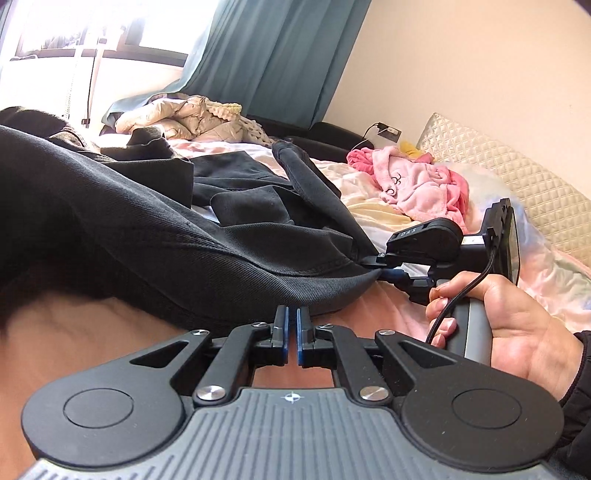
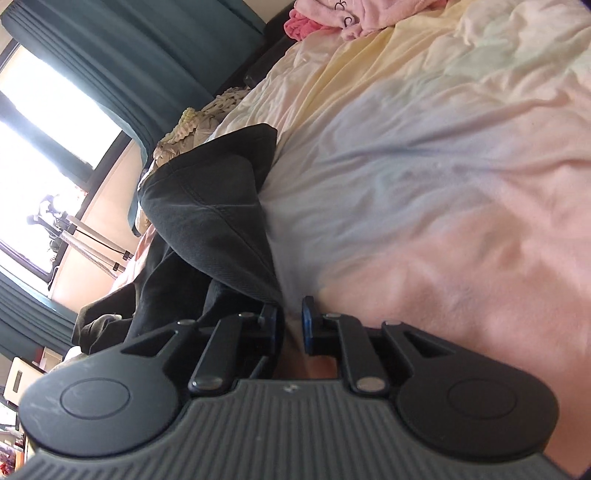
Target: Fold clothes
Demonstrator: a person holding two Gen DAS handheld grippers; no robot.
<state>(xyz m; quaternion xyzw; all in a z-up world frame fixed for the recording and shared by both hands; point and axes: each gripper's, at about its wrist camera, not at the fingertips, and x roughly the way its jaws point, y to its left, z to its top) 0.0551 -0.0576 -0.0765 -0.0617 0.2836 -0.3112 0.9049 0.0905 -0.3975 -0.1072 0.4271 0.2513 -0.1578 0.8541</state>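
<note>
Black left gripper (image 1: 291, 325) pressed together, hem of dark garment (image 1: 155, 229) just past its tips; actual pinch can't tell. Right gripper (image 2: 290, 319) rolled sideways, jaws narrow, garment edge at left pad; grip unclear. Right hand (image 1: 517, 325) on handle. Garment draped over pastel bed sheet (image 2: 424, 166). Pink clothes (image 1: 417, 184) farther back, teal curtain (image 1: 280, 55) behind.

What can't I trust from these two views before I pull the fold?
- Left gripper, left wrist view: nearly shut; whether the black garment is pinched is unclear.
- Right gripper, right wrist view: fabric overhangs one fingertip, hiding the pad contact.
- Garment's full outline: cut off at the left edge in the left wrist view.
- Pink clothes: cropped by the top edge, right wrist view.
</note>
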